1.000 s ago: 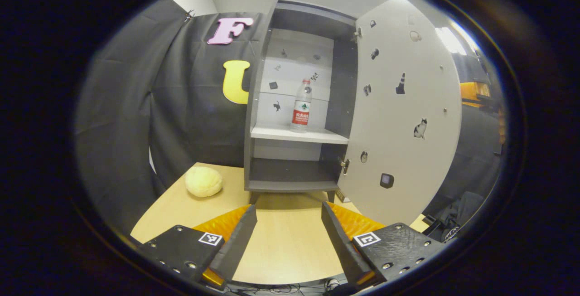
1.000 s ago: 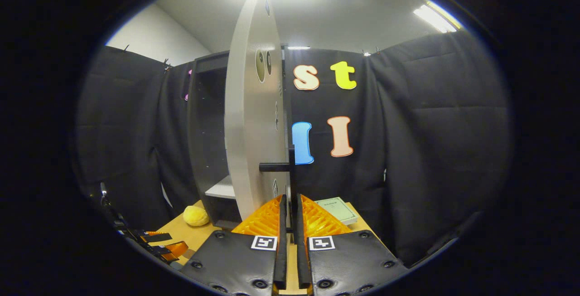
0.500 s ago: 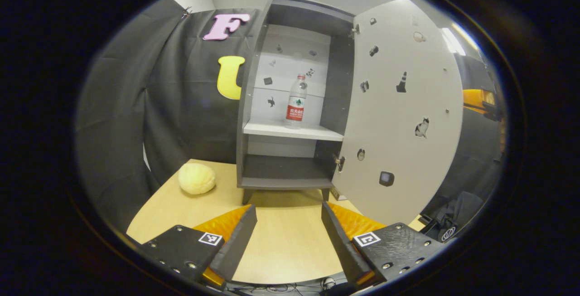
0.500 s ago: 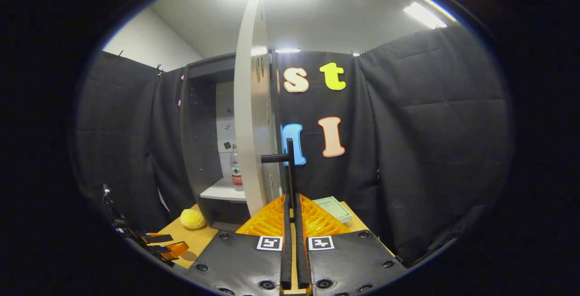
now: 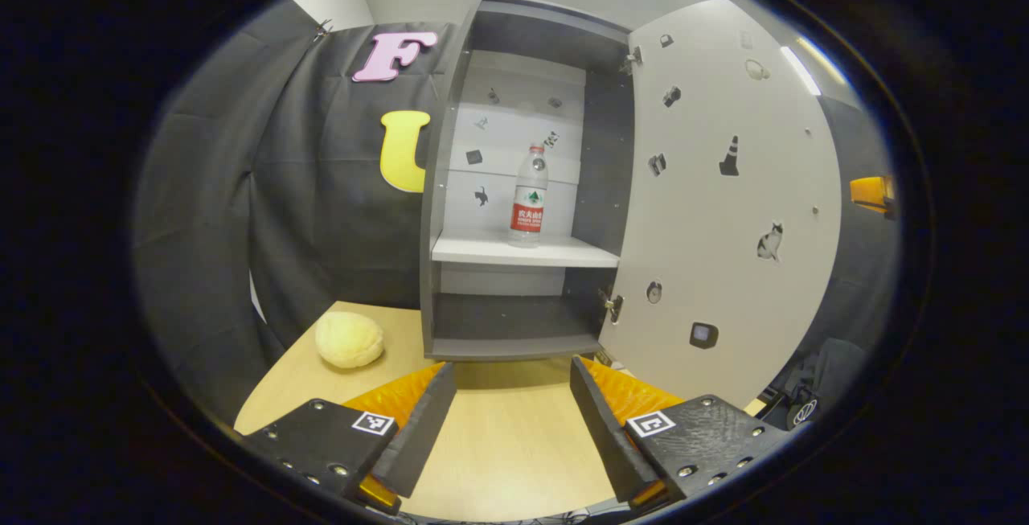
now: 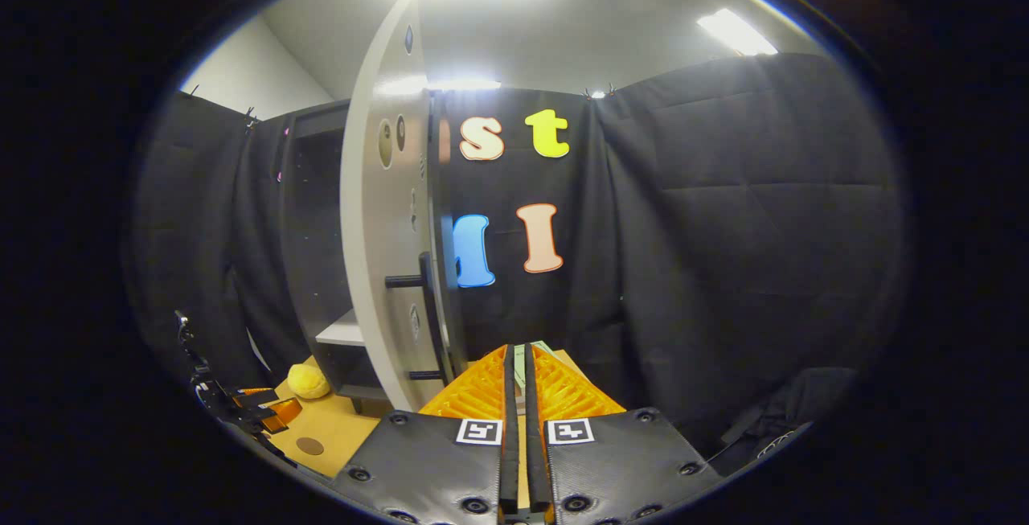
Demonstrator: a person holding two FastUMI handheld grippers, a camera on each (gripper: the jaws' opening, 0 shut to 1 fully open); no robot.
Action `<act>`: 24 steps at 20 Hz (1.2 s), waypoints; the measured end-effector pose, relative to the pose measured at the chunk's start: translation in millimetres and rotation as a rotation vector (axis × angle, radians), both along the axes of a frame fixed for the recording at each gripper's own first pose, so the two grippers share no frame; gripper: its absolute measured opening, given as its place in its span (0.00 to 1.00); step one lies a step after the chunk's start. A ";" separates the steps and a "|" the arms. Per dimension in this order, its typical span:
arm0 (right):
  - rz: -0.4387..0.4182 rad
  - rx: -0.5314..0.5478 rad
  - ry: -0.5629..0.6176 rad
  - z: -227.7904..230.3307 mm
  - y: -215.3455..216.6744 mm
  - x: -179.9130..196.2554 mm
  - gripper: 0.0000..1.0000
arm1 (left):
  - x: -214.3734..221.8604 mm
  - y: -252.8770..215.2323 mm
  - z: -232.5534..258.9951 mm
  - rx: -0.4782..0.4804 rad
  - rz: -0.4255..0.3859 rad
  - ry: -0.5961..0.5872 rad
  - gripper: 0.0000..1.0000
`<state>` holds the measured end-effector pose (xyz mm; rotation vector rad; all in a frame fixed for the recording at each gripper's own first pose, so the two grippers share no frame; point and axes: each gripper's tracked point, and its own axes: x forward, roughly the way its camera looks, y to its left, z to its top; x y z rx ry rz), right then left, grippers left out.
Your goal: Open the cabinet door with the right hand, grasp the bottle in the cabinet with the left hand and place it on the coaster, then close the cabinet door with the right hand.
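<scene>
reaching: left gripper (image 5: pixel 512 396) should go in level, jaws astride the bottle (image 5: pixel 529 196) at its label, clear of the shelf (image 5: pixel 522 251) edge.
bottle: upright on the middle shelf of the cabinet (image 5: pixel 450 187), well ahead of and above the left gripper.
left gripper: jaws wide, empty.
right gripper (image 6: pixel 518 396): nearly closed, holding nothing, beside the door (image 6: pixel 386 211) handle (image 6: pixel 426 300).
coaster (image 6: pixel 309 445): on the table (image 6: pixel 338 428).

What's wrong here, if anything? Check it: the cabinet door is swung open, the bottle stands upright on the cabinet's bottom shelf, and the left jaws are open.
One thing is wrong: the bottle stands upright on the middle shelf, not the bottom one, as the left gripper view shows. The cabinet door is swung open, and the left gripper has its jaws open.
</scene>
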<state>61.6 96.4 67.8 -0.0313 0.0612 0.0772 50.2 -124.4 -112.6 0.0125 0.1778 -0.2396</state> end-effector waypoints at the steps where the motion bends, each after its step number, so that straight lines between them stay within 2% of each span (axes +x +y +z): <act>1: -0.011 0.001 0.003 1.7 -5.6 4.8 0.07 | 4.3 0.2 0.9 0.005 0.002 -0.003 0.89; 4: -0.053 0.022 0.014 3.7 -25.6 24.5 0.07 | 14.4 -3.5 5.9 0.015 -0.005 -0.009 0.87; 7: -0.103 0.034 0.027 -1.3 -44.4 49.5 0.07 | 23.5 -8.3 7.8 0.039 -0.013 -0.008 0.89; 8: -0.110 0.043 0.035 -2.4 -49.0 56.5 0.07 | 26.4 -10.2 9.1 0.041 -0.012 -0.005 0.87; 9: -0.105 0.055 0.038 -2.1 -48.3 64.9 0.06 | 34.7 -15.9 11.4 0.039 -0.017 -0.002 0.89; 10: -0.100 0.063 0.034 -0.5 -47.7 72.4 0.00 | 41.5 -20.8 13.4 0.037 -0.021 -0.001 0.89; 11: -0.098 0.064 0.029 -0.7 -49.3 81.8 0.06 | 48.4 -24.6 16.5 0.040 -0.022 -0.002 0.87; 13: -0.085 0.063 0.029 -2.1 -47.6 101.6 0.07 | 62.0 -31.0 26.1 0.049 -0.019 -0.019 0.89; 14: -0.087 0.064 0.034 -5.0 -47.4 110.1 0.13 | 70.4 -33.6 31.5 0.053 -0.013 -0.024 0.89; 16: -0.082 0.066 0.036 -5.1 -50.0 124.1 0.13 | 90.4 -27.0 41.2 0.076 0.044 -0.026 0.86; 20: -0.051 0.068 0.030 -3.8 -46.6 155.5 0.13 | 135.6 -30.7 70.7 -0.004 0.076 -0.044 0.89; 21: -0.038 0.072 0.033 -4.9 -42.0 161.9 0.18 | 148.8 -34.3 80.0 -0.025 0.063 -0.052 0.89; 22: -0.032 0.076 0.033 -5.2 -41.0 168.7 0.32 | 160.6 -36.9 90.4 -0.041 0.052 -0.069 0.87; 23: -0.034 0.078 0.031 -4.8 -41.5 174.2 0.38 | 172.1 -36.1 102.2 -0.044 0.050 -0.093 0.89; 24: -0.039 0.078 0.035 -7.4 -42.5 179.6 0.36 | 183.6 -36.7 113.3 -0.037 0.047 -0.112 0.86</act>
